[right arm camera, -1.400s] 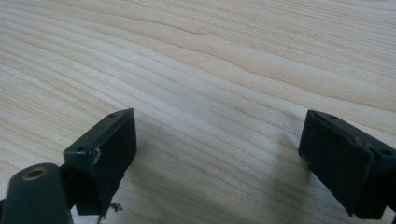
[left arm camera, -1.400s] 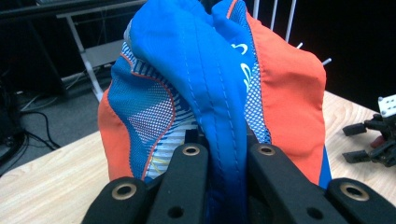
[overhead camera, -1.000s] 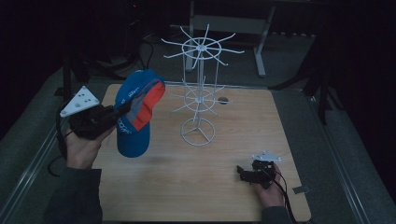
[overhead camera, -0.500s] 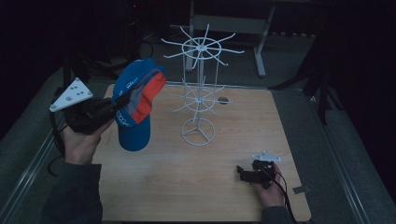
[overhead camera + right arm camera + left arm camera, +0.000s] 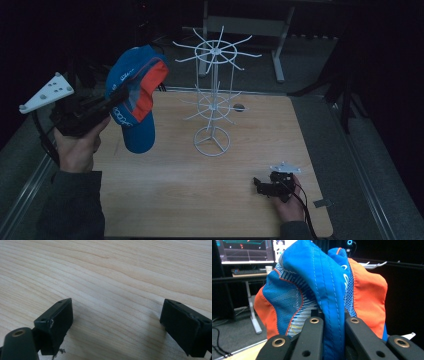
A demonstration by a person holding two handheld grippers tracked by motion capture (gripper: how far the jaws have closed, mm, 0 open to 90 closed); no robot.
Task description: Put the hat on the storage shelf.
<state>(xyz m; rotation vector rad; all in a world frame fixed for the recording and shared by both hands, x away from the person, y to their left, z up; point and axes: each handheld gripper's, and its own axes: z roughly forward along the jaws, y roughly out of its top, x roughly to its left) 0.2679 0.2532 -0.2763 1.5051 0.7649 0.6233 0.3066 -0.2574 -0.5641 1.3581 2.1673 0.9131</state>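
"Where was the cap [image 5: 136,100]?"

"Up in the air, over the left side of the table [image 5: 165,195]. It hung from the left gripper [image 5: 116,97], and its cloth was pinched between the two jaws."

"And the wire rack [image 5: 214,95]?"

"It stood on the table, near the middle, a bit toward the back. The cap was to the left of it, not touching it."

"Was anything behind the rack?"

"A small round hole [image 5: 239,107] in the table, just behind it to the right."

"Where was the right gripper [image 5: 260,184]?"

"Low on the table, near the front right corner, far from the cap. Its jaws stood wide apart over bare wood."
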